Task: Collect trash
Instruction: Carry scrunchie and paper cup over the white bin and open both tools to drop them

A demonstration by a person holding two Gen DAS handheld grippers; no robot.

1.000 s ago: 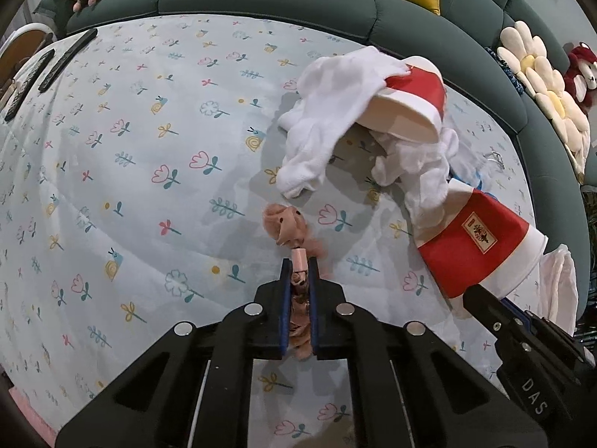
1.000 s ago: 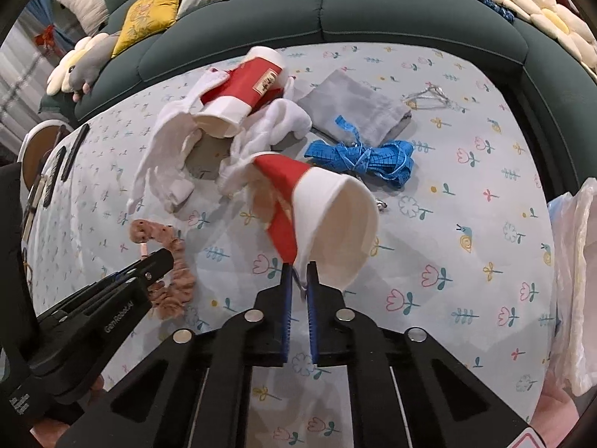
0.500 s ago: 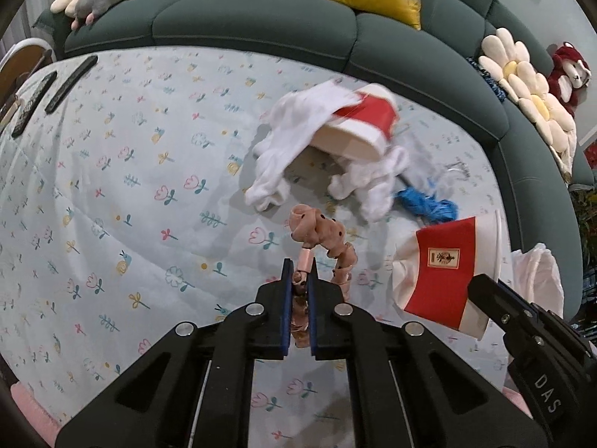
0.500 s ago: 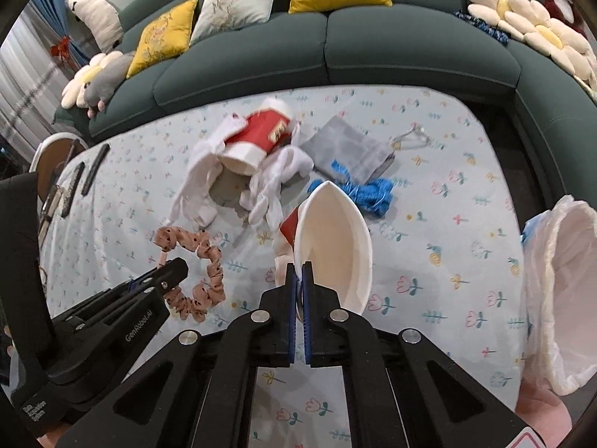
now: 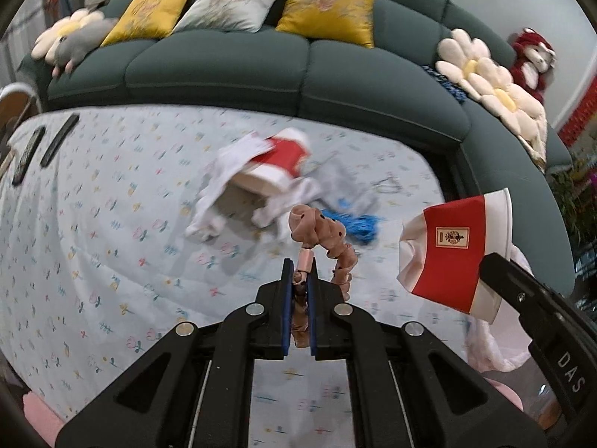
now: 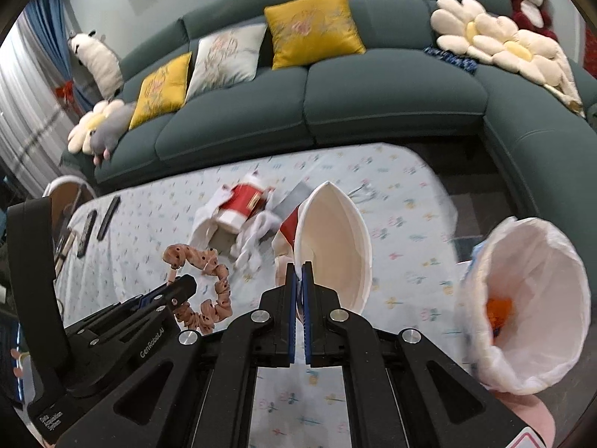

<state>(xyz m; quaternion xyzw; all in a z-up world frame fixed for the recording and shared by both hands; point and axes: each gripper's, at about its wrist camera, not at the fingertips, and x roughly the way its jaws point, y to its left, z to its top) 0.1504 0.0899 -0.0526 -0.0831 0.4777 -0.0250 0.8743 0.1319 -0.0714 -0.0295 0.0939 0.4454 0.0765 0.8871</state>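
Pinching pink dotted scrunchie [image 5: 324,237] in my left gripper [image 5: 299,276], dangling above floral tablecloth [image 5: 112,205]. My right gripper [image 6: 299,280] clamping rim of red-and-white paper cup [image 6: 332,246], lifted off table. Lined trash bin [image 6: 522,298] sitting at right.

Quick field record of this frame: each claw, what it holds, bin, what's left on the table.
left claw: shut on pink dotted scrunchie, lifted off the table
right claw: shut on rim of red-and-white paper cup, lifted, mouth toward camera
bin: white-lined trash bin, right of the table, something orange inside
left on table: second red-and-white cup, white cloths, grey pouch, blue cord
table: floral tablecloth
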